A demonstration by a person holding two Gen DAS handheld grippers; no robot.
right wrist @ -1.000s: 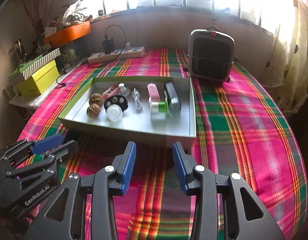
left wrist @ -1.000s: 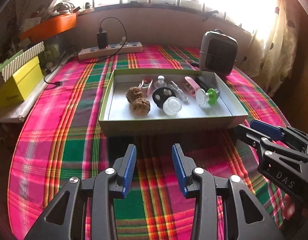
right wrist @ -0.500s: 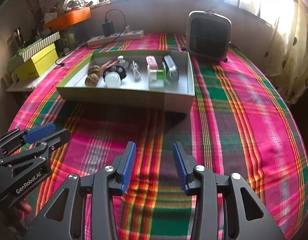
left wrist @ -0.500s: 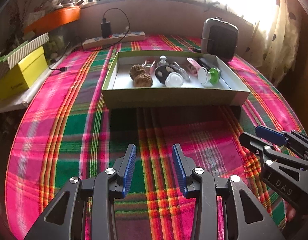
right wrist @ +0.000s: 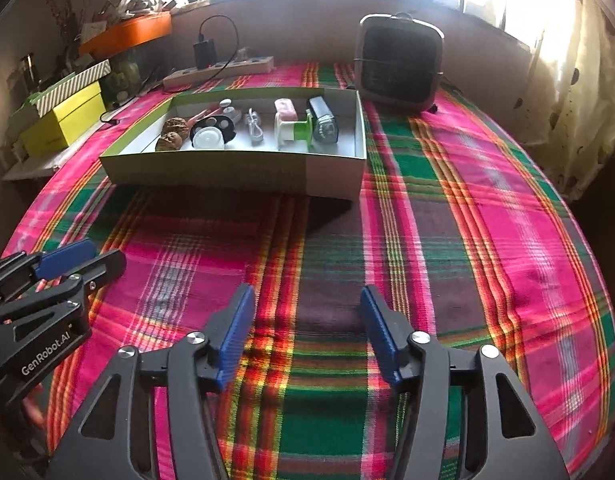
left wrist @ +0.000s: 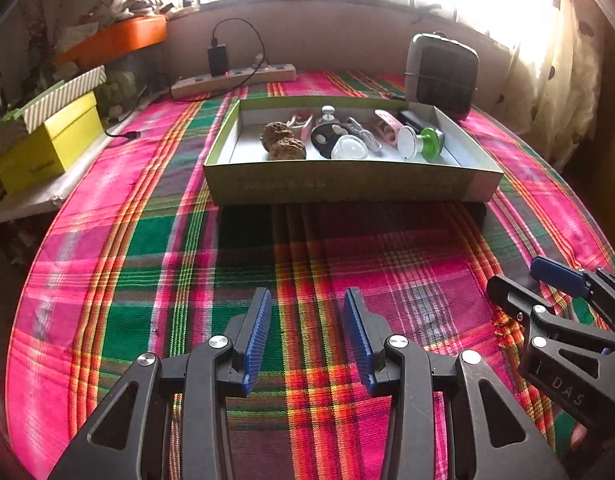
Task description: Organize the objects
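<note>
Shallow green cardboard tray (left wrist: 347,186): far half of the table, holding two brown walnuts (left wrist: 281,142), a white-and-green spool (right wrist: 293,130), and other small items.
Left hand-held gripper (left wrist: 307,332): spread, empty, over the plaid tablecloth (left wrist: 155,240).
Right hand-held gripper (right wrist: 305,334): spread wider, empty.
Grey heater (right wrist: 399,64): behind the tray.
</note>
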